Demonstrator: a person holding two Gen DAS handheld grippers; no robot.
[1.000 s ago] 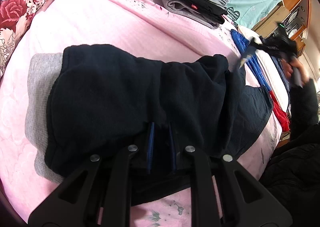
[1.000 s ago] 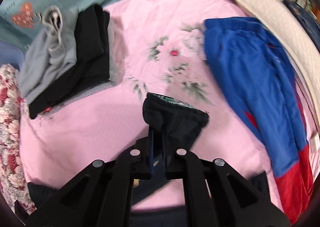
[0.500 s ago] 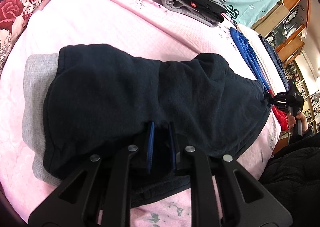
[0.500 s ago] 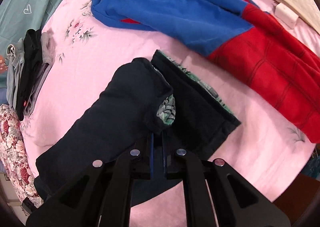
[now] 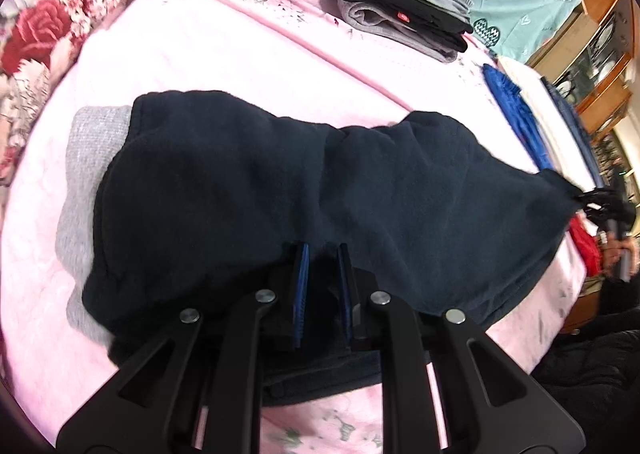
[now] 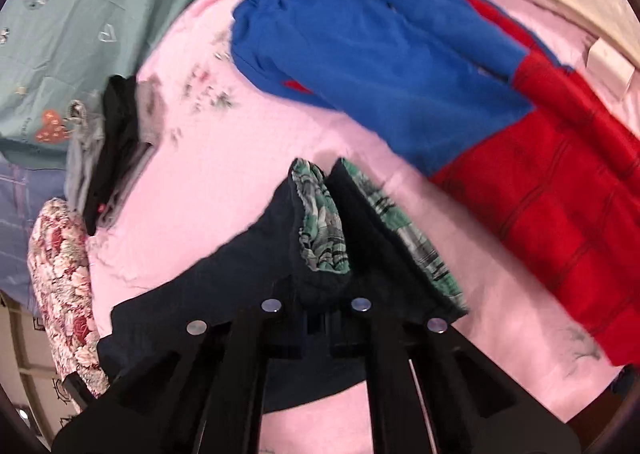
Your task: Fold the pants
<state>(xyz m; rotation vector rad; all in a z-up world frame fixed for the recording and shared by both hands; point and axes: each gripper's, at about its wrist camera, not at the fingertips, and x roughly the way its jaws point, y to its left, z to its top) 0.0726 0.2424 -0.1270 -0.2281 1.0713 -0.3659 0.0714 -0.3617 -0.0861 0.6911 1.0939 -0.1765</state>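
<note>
The dark navy pants [image 5: 304, 189] lie stretched across the pink bedsheet [image 5: 224, 49], partly covering a grey garment [image 5: 84, 157] at 9 o'clock. The left gripper [image 5: 322, 286] has its jaws clamped on the pants' near edge at 6 o'clock, while the right gripper [image 6: 322, 322] is pinched tight on the green-lined waistband end [image 6: 324, 230]. Blue and red pants [image 6: 460, 93] lie at 2 o'clock of it, a folded clothes stack [image 5: 400, 9] at 1 o'clock in the left view.

The bed [image 5: 248, 53] has a pink sheet; on it lie dark pants [image 5: 304, 189], a clothes stack [image 5: 396, 17] and blue-red pants [image 6: 440, 73].
</note>
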